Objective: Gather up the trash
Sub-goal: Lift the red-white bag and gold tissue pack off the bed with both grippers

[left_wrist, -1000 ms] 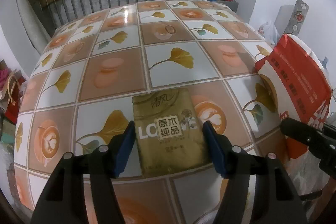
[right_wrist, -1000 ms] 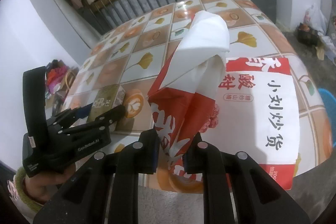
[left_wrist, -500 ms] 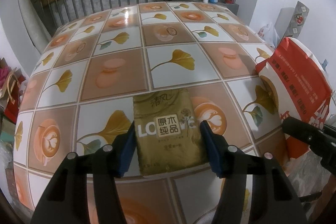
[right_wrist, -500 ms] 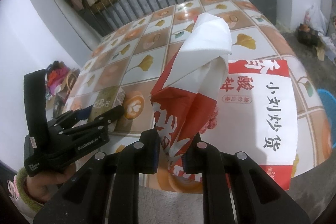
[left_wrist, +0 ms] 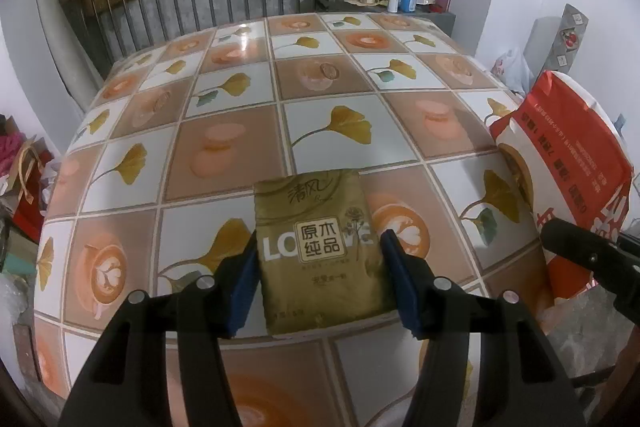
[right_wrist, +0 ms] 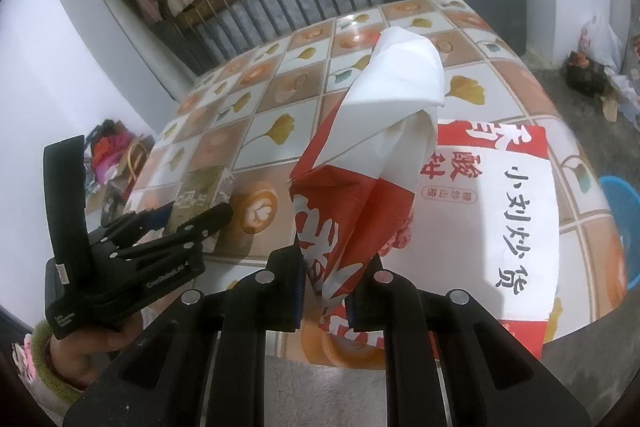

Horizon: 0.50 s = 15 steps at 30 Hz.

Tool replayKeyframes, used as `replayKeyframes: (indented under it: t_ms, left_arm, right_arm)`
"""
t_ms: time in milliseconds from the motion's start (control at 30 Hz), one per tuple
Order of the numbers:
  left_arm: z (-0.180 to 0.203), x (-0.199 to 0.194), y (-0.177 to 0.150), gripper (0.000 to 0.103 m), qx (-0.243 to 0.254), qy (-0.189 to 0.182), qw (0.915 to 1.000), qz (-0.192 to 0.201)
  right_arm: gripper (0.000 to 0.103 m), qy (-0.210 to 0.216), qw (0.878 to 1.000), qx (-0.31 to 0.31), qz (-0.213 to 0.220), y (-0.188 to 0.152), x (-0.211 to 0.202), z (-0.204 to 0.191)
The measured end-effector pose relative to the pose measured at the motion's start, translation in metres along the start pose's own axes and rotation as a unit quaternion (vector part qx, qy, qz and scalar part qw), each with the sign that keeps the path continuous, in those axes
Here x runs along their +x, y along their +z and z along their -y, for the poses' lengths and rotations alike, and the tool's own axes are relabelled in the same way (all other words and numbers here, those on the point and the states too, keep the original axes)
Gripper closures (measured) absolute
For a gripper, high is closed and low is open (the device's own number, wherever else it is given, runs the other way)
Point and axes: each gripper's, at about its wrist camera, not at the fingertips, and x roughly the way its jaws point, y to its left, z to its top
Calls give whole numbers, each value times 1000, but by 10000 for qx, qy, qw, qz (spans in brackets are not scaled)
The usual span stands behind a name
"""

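The left gripper (left_wrist: pixel 318 279) brackets the gold tissue pack (left_wrist: pixel 320 251) at the tabletop (left_wrist: pixel 224 147) near edge, its 2 fingers seemingly touching; the right gripper (right_wrist: pixel 324 289) pinches the red-and-white bag (right_wrist: pixel 360 195).

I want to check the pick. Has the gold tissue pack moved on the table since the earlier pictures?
No. The gold tissue pack lies on the same tiles of the table, its top edge at the same tile line.

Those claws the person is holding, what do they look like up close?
Each claw is matte black plastic with two long fingers, round silver screw heads along them and blue pads inside the tips. The left claw shows small white lettering on its body and a tall black handle in the right wrist view. The wrist under it wears a fuzzy green cuff with a floral edge. No cables show.
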Motion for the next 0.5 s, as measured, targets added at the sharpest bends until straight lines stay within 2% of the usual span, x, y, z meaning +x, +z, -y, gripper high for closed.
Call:
replayKeyframes:
  t_ms: [500]
  left_arm:
    - [3, -12, 3, 46, 10, 21, 9999, 129]
  right_arm:
    - [91, 68, 9998, -1, 174, 1, -12, 1]
